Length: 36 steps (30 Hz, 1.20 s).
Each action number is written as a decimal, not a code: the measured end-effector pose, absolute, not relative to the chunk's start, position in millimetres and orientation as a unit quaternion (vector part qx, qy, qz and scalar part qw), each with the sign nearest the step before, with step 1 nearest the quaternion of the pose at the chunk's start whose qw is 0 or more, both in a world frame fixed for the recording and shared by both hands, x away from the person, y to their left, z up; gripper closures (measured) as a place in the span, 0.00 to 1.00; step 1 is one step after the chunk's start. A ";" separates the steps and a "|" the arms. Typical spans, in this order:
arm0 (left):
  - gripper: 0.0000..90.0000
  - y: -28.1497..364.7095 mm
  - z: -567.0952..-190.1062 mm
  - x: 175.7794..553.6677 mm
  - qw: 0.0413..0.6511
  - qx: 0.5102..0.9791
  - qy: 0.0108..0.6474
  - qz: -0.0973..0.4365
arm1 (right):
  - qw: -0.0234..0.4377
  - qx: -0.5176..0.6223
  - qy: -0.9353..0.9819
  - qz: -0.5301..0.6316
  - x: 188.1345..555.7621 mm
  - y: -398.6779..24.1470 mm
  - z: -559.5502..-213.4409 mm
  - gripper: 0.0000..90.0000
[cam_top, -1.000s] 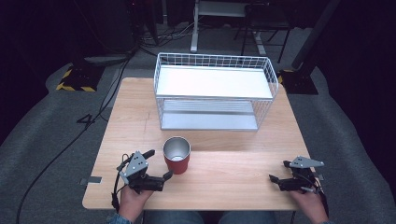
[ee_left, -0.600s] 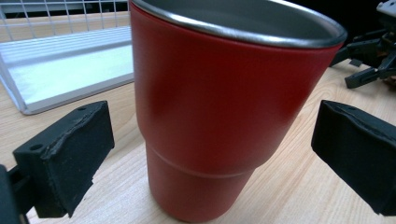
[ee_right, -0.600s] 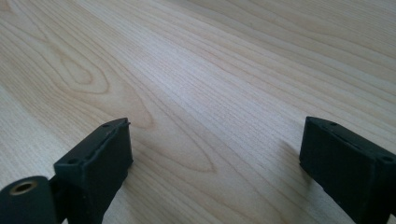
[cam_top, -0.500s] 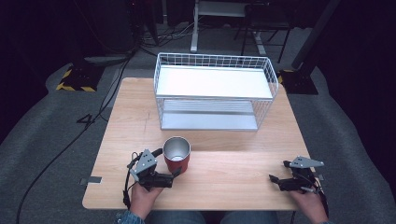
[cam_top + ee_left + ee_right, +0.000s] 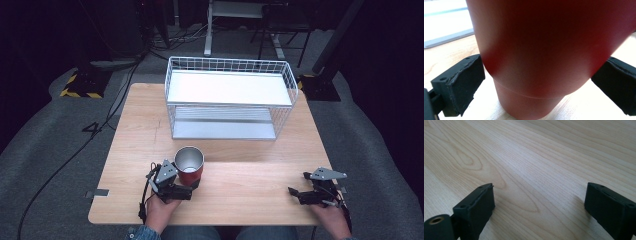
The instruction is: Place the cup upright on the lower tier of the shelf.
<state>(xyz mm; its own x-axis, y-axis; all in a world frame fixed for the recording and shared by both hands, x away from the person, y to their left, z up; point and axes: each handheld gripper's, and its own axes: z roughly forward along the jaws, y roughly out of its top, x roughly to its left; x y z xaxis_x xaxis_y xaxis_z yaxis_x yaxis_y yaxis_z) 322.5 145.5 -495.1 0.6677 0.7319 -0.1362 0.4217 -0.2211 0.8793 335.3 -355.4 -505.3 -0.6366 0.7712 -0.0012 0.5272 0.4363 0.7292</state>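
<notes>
A red cup (image 5: 189, 166) with a shiny metal inside stands upright on the wooden table (image 5: 250, 170), near its front edge and left of centre. My left gripper (image 5: 192, 184) is open, and its two black jaws flank the lower body of the red cup (image 5: 541, 50) closely, one on each side. At the front right of the table my right gripper (image 5: 296, 195) rests low over the wood. In the right gripper view the right gripper (image 5: 539, 205) is open with only bare wood between the jaws.
A white wire rack (image 5: 230, 66) with an upper and a lower shelf stands at the back centre of the table. Around the table lie grey carpet, cables and dark stands. A strip of light wood separates the cup from the rack.
My left gripper has moved right and forward until its jaws are on either side of the cup. The cup, the rack and the right gripper have stayed in place.
</notes>
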 end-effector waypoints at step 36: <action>0.18 139.8 -497.9 319.6 0.474 0.777 0.372 0.182 | 0.170 0.391 0.830 0.359 335.3 -355.4 -505.3 0.10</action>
<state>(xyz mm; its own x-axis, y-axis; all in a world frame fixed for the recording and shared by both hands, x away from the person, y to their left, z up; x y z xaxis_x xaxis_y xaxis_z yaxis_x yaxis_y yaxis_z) 319.6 139.8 -497.9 0.6565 0.7510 -0.0708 0.4057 -0.2724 0.8725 335.3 -355.4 -505.3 -0.6365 0.7712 -0.0011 0.5272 0.4362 0.7292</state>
